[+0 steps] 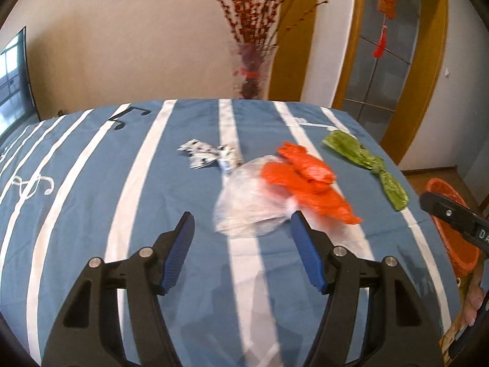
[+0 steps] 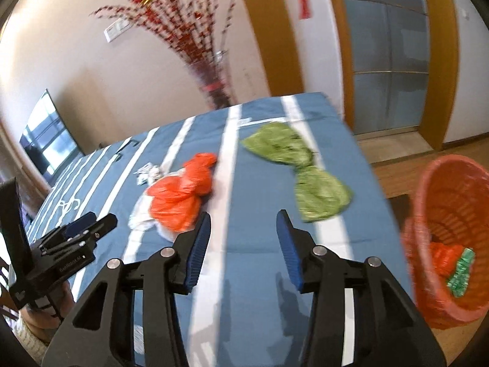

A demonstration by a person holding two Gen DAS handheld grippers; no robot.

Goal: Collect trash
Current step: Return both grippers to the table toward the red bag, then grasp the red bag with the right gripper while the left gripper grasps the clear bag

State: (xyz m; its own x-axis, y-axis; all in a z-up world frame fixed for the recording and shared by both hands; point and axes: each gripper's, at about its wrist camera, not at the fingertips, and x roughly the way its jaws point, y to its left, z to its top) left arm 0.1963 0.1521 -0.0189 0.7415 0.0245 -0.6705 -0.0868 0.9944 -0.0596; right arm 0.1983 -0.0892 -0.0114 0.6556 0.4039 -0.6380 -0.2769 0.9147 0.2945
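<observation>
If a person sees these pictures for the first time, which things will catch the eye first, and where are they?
The bright orange bag comes first, lying crumpled on the blue striped cloth, partly over a clear plastic bag. To its right lies a knotted green bag near the cloth's edge. Off that edge stands the orange basket, already holding some trash, while the open left gripper and right gripper hover empty over the cloth.

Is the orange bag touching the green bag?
Apart. The right wrist view shows blue-and-white cloth lying plainly between the orange bag and the green bag.
</observation>
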